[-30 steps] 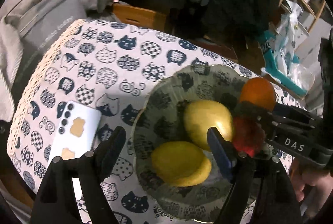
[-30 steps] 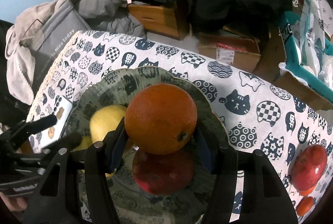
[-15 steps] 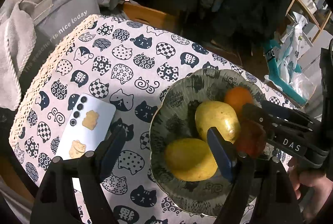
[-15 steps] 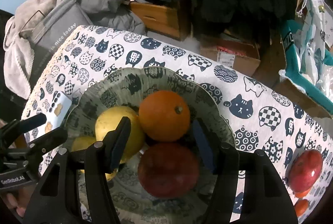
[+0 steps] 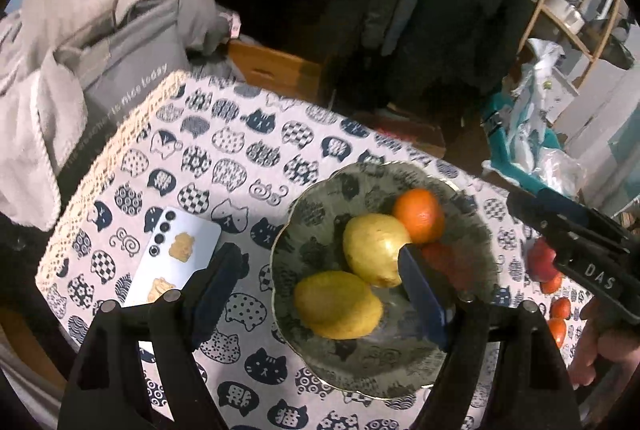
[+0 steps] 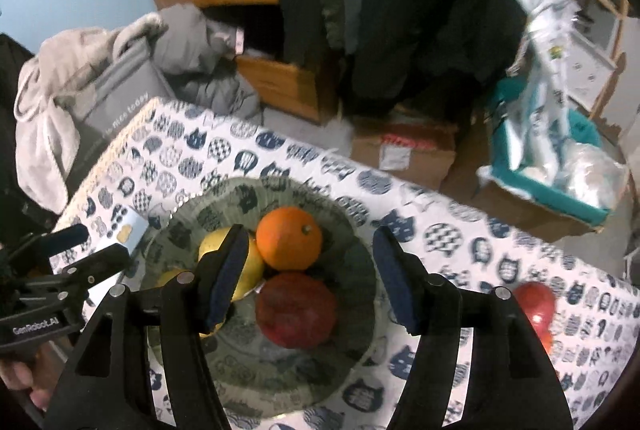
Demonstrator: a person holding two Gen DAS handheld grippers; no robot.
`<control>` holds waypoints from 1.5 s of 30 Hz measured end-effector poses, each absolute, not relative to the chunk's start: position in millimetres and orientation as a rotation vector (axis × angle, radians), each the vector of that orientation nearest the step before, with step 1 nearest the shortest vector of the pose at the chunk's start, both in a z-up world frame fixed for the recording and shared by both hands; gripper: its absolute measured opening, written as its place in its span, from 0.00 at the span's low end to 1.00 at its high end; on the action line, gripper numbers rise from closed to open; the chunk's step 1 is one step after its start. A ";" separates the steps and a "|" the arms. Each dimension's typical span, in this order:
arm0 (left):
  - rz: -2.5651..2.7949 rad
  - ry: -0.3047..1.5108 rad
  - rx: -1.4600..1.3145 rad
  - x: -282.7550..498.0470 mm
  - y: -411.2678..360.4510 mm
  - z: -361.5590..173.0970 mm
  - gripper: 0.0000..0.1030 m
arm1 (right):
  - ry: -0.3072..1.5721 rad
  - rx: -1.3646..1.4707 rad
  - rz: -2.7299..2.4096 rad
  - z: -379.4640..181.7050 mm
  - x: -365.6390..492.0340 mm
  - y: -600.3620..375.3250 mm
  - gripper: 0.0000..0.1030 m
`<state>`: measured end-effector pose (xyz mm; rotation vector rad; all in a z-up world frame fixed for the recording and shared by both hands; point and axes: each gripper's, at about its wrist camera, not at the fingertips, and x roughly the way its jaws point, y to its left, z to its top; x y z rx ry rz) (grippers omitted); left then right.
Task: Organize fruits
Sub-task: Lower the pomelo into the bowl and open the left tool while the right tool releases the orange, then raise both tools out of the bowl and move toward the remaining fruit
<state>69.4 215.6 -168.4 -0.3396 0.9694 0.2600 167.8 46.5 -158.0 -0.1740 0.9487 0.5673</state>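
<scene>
A patterned glass bowl (image 5: 360, 362) (image 6: 352, 270) on the cat-print tablecloth holds an orange (image 5: 418, 216) (image 6: 289, 238), a red apple (image 6: 295, 309) (image 5: 442, 258), a yellow pear (image 5: 374, 248) (image 6: 250, 266) and a yellow lemon (image 5: 338, 304). My left gripper (image 5: 318, 290) hangs above the bowl's left rim, jaws opening, nothing between them. My right gripper (image 6: 306, 276) hovers above the orange and apple, jaws opening, touching neither fruit. More red and orange fruit (image 5: 546, 270) (image 6: 536, 304) lies on the cloth right of the bowl.
A pale blue phone (image 5: 172, 264) lies left of the bowl. Grey bag and clothes (image 5: 100, 70) are piled beyond the table's left edge. Cardboard boxes (image 6: 404, 154) and a teal bin (image 6: 560, 166) stand on the floor behind. A hand (image 5: 600, 354) holds the right gripper.
The right gripper let go of the orange, which now rests in the bowl. Both grippers rose away from the bowl, which looks smaller.
</scene>
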 end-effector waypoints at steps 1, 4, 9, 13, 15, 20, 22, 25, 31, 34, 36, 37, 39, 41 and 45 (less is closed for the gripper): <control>0.258 0.962 -0.331 68.1 213.0 -164.6 0.83 | 0.941 -0.169 0.562 -152.7 166.2 42.9 0.63; 0.248 0.924 -0.302 60.4 202.7 -148.0 0.85 | 0.910 -0.149 0.547 -133.2 157.4 27.8 0.63; 0.223 0.879 -0.278 51.2 187.8 -124.9 0.85 | 0.856 -0.136 0.508 -104.6 139.0 1.3 0.68; 0.197 0.841 -0.250 44.4 173.0 -106.8 0.89 | 0.821 -0.115 0.485 -82.7 124.0 -23.1 0.68; 0.190 0.825 -0.232 41.0 165.1 -98.2 0.90 | 0.801 -0.112 0.469 -72.7 116.3 -34.8 0.69; 0.161 0.793 -0.201 32.6 146.4 -80.0 0.90 | 0.744 -0.101 0.432 -50.0 96.7 -64.3 0.72; 0.156 0.781 -0.181 29.5 137.3 -72.2 0.90 | 0.722 -0.098 0.417 -41.5 88.9 -76.1 0.73; 0.138 0.758 -0.162 24.7 124.2 -62.3 0.93 | 0.690 -0.095 0.402 -31.2 77.2 -92.6 0.75; 0.103 0.708 -0.116 16.6 97.8 -47.0 0.99 | 0.649 -0.093 0.362 -16.7 57.0 -122.5 0.78; 0.084 0.705 -0.104 16.6 85.8 -43.5 0.99 | 0.641 -0.082 0.337 -12.6 50.9 -136.8 0.78; 0.070 0.702 -0.097 16.5 76.9 -41.1 0.99 | 0.634 -0.076 0.324 -10.8 46.7 -145.8 0.78; 0.065 0.705 -0.094 17.1 73.4 -40.5 0.99 | 0.631 -0.075 0.321 -10.4 43.9 -149.5 0.78; 0.046 0.703 -0.086 18.5 64.2 -39.5 1.00 | 0.621 -0.081 0.304 -9.1 40.4 -156.7 0.78; 0.035 0.706 -0.080 20.0 55.8 -39.6 1.00 | 0.614 -0.088 0.280 -9.3 38.4 -165.7 0.79; 0.003 0.718 -0.055 26.8 34.8 -40.7 1.00 | 0.626 -0.075 0.247 -15.3 39.0 -182.4 0.79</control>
